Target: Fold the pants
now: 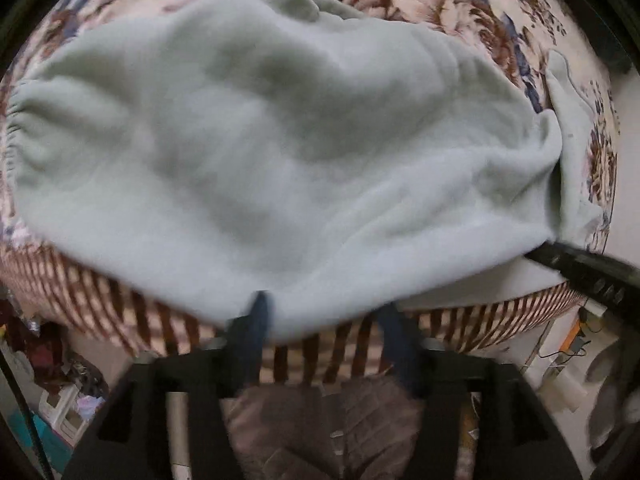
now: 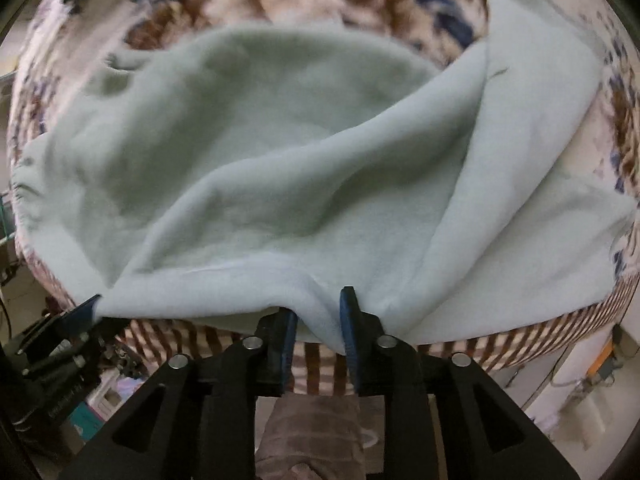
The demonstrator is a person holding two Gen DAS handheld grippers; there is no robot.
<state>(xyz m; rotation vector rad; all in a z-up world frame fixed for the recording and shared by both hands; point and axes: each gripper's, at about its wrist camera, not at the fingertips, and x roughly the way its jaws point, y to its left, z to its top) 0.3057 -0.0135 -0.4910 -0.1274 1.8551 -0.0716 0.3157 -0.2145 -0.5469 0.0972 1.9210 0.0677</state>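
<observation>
Pale green fleece pants lie folded over on a floral bedcover, elastic waistband at the left. My left gripper points down at their near edge. Its jaws stand wide apart, with the hem lying loose between the blue fingertips. In the right wrist view the pants show a leg folded across at the right. My right gripper stands narrowly open at the near edge, a hanging fold of cloth between its pads. Each gripper shows in the other's view: the right gripper and the left gripper.
The bed's side is a brown and white striped sheet just under both grippers. Below stands a person's leg in brown quilted fabric. Boxes and clutter sit on the floor at the left, cables and an orange item at the right.
</observation>
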